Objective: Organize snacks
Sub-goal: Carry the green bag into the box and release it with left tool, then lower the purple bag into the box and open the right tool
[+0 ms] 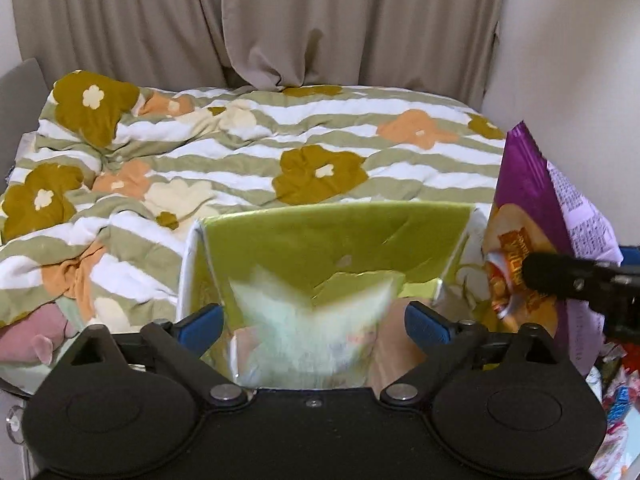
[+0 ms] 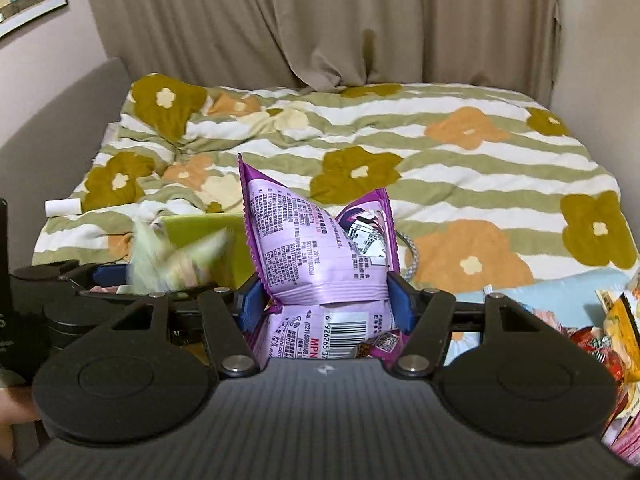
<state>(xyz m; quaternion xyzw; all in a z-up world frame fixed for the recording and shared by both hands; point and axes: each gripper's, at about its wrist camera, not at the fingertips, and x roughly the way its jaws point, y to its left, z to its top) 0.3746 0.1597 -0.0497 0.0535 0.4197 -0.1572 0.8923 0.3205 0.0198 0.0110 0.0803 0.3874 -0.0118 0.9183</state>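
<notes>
1. The left tool (image 1: 314, 324) stands with its blue pads well apart, directly over the open yellow-green box (image 1: 336, 236).
2. A pale green snack packet (image 1: 312, 320), blurred, lies between those pads above the box mouth; neither pad presses on it.
3. The box sits on the flowered, striped quilt (image 1: 224, 148) that covers the bed, its raised lid flap towards the beige curtains (image 1: 280, 20).
4. The right tool (image 2: 326, 300) is clamped on a purple snack bag (image 2: 320, 256), one pad on each side of the bag's pinched waist, the printed back facing the camera.
5. From the left wrist view, the purple bag hangs just right of the box, above the quilt.
6. More snack packets (image 2: 616, 344) lie in a heap right of the box, at the bed's near edge.
7. A small white roll (image 2: 62, 207) rests on the quilt, left of the box.
</notes>
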